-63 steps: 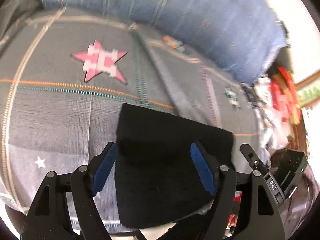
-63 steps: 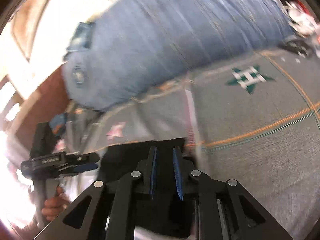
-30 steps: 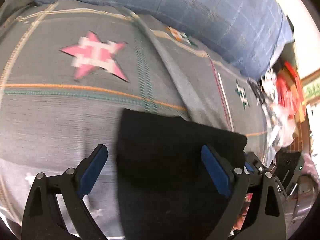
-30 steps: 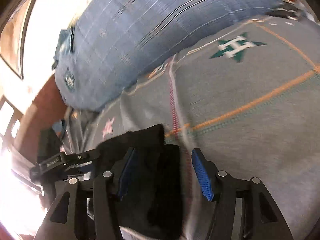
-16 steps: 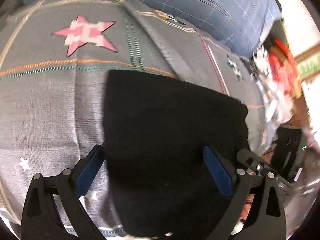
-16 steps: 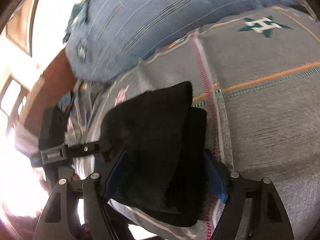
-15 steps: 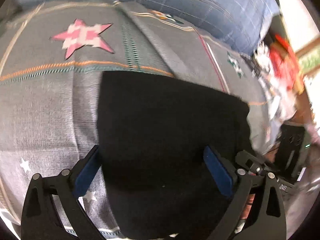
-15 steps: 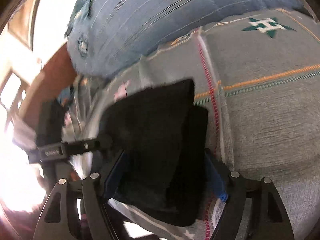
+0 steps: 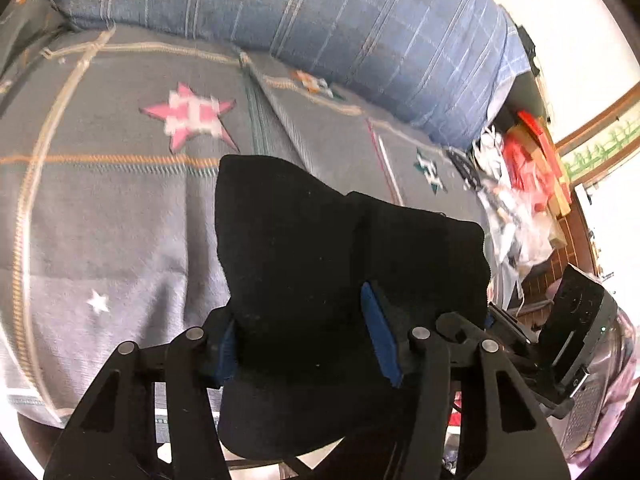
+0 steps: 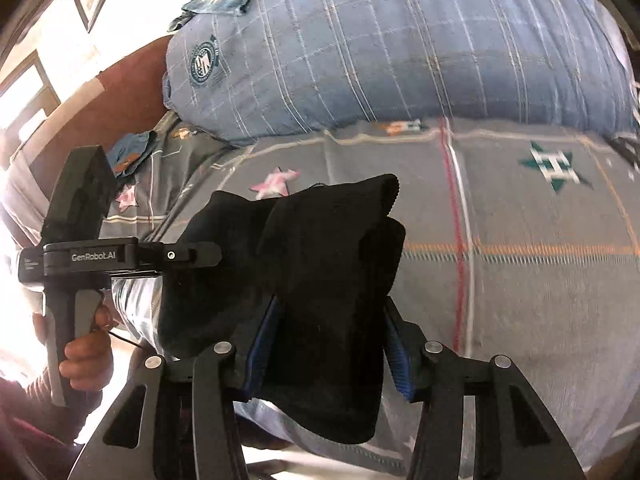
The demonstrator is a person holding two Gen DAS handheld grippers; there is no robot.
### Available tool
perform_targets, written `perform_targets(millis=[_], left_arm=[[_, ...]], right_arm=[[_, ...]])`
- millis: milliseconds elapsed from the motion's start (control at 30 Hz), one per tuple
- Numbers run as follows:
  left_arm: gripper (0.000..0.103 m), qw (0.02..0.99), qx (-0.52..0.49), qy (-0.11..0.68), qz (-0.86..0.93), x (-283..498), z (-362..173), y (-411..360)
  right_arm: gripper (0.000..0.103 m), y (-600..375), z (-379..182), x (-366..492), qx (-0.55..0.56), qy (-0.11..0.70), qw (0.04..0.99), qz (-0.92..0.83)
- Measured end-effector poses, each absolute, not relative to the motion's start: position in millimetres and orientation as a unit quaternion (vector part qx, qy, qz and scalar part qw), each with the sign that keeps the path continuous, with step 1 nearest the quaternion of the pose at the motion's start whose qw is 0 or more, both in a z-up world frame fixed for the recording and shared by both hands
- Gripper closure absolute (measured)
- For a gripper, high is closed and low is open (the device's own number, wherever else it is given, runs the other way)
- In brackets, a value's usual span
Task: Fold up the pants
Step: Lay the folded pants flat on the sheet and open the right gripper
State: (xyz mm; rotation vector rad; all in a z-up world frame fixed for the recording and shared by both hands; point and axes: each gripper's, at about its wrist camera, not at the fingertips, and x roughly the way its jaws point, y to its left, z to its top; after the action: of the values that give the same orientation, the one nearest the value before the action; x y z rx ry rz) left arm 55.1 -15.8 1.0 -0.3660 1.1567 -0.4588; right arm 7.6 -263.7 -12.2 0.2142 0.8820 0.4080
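gripping folded black pants (image 9: 304,264) together

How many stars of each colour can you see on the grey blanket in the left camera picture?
Pink stars: 1
Green stars: 1
White stars: 1
Total: 3
An orange patch by the blue pillow is too blurred to call, and the black pants may hide more.
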Motion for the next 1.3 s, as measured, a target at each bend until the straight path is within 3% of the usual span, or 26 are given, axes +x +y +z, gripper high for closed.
perform_targets(millis=[300, 533, 600, 633, 867, 1033, 1100, 1300], left_arm=[[0.049, 0.837, -0.151, 0.487, -0.200, 144, 41, -15], [0.047, 0.825, -0.098, 0.545, -0.112, 231, -35, -30], [0.035, 0.825, -0.108, 0.547, -0.095, 236, -55, -25], [0.029, 0.833, -0.115, 0.534, -0.091, 233, -54, -22], [0.028, 0.859, -0.061, 0.505, -0.067, 214, -39, -40], [0.028, 0.878, -0.019, 0.474, -0.057, 187, -20, -49], [0.028, 0.880, -0.007, 0.471, -0.055, 181, -15, -50], [0.028, 0.891, 0.005, 0.452, -0.040, 149, -5, -51]], right_arm=[[0.052, -257, 13, 99, 0.141, 0.383, 0.885, 0.222], [0.050, -261, -60, 193, 0.122, 0.451, 0.874, 0.135], [0.034, -273, -73, 197, 0.168, 0.443, 0.870, 0.134], [0.033, -276, -74, 197, 0.181, 0.440, 0.869, 0.135], [0.028, -270, -58, 192, 0.155, 0.449, 0.874, 0.099], [0.012, -267, -37, 161, 0.122, 0.450, 0.884, 0.037], [0.000, -266, -32, 149, 0.091, 0.461, 0.883, -0.004], [0.000, -270, -35, 107, 0.083, 0.472, 0.878, -0.005]])
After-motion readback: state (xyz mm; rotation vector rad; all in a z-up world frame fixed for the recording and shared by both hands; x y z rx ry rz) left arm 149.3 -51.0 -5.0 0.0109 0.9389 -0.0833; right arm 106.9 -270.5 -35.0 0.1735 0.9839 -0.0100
